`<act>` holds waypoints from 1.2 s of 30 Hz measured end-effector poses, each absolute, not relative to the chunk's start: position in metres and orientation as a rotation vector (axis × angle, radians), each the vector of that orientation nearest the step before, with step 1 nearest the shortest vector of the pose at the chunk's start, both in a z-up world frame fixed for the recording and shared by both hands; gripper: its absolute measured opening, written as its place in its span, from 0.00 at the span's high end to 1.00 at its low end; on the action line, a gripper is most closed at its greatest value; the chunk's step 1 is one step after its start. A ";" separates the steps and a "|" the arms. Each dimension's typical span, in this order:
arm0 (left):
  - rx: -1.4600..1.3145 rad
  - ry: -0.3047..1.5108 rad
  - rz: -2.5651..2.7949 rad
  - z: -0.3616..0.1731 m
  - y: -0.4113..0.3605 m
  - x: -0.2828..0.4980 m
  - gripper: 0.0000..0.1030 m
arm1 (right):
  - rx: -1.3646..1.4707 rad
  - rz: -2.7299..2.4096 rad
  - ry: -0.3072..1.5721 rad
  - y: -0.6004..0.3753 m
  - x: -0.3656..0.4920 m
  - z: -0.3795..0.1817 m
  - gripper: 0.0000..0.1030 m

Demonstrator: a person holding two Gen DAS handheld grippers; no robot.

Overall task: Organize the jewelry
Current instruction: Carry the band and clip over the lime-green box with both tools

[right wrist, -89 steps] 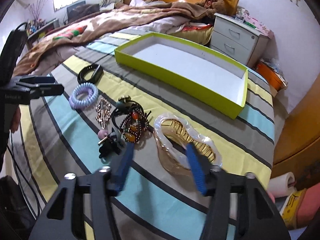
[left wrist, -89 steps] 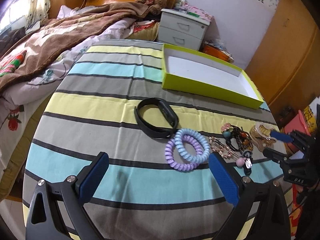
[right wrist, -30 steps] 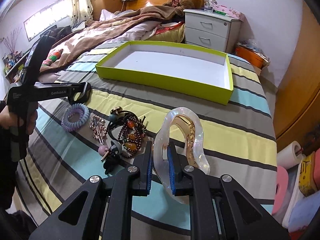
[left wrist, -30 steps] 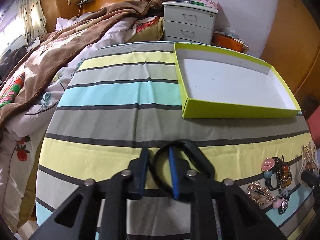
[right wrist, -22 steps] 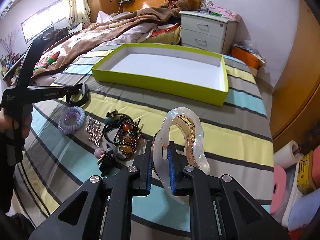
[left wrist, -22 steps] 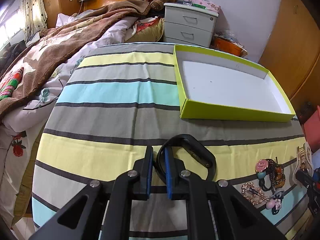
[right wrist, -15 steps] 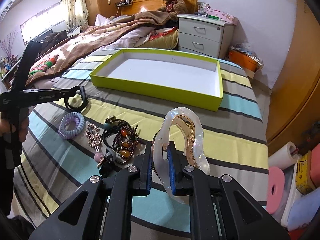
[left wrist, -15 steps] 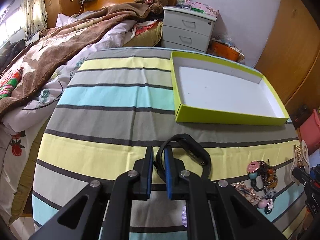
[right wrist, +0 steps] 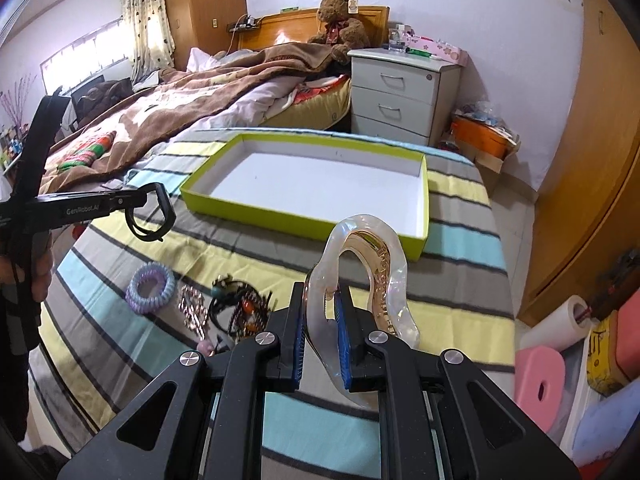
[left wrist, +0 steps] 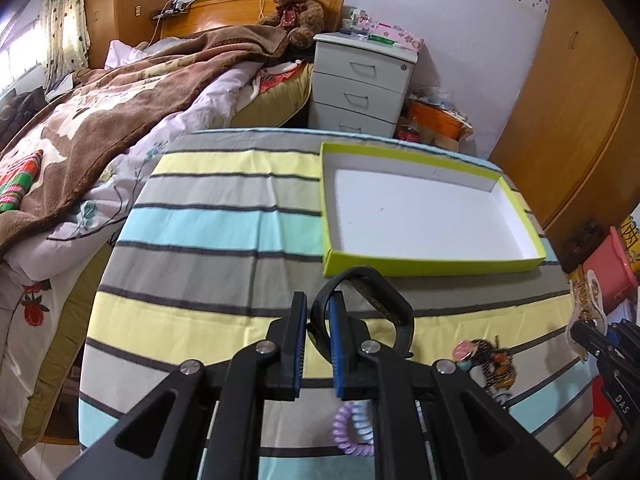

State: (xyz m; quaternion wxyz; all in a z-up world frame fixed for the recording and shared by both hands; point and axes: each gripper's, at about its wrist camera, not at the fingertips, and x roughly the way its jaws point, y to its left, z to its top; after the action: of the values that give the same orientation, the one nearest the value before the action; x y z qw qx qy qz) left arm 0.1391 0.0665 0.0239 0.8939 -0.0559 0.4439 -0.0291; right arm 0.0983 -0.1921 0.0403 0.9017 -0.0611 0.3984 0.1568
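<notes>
Now that both pieces have left the striped tablecloth [left wrist: 208,224], we carry them toward the shallow lime-green box [right wrist: 416,236] — left gripper [left wrist: 318,312] clamped on the black rubber wristband [left wrist: 384,304], right gripper [right wrist: 322,320] pinching the pearly curved hair claw [right wrist: 372,264], near its front edge — release comes next.

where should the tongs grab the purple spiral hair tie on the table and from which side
Take the purple spiral hair tie across one arc of its ring, coming straight down from above. It lies flat on the striped cloth with an open centre, so one finger can drop inside the hole and the other outside. Its left arc looks best, since the gold clip lies just off its right edge.
</notes>
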 end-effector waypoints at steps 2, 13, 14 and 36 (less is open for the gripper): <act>-0.117 0.913 -0.072 0.030 0.063 0.145 0.89 | -0.127 0.321 0.820 -0.193 0.105 0.045 0.86; -0.109 0.910 -0.113 0.042 0.044 0.185 0.89 | -0.135 0.278 0.817 -0.197 0.154 0.059 0.86; -0.110 0.911 -0.115 0.042 0.043 0.189 0.89 | -0.135 0.276 0.818 -0.198 0.156 0.059 0.86; -0.117 0.978 -0.115 0.014 0.025 0.274 0.89 | -0.162 0.253 0.940 -0.181 0.252 0.024 0.86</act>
State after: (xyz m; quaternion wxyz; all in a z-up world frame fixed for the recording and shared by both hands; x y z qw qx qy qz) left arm 0.2741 0.0246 0.0136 0.8795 -0.0560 0.4694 -0.0550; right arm 0.2523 -0.1806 0.0240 0.8808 -0.0777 0.4511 0.1213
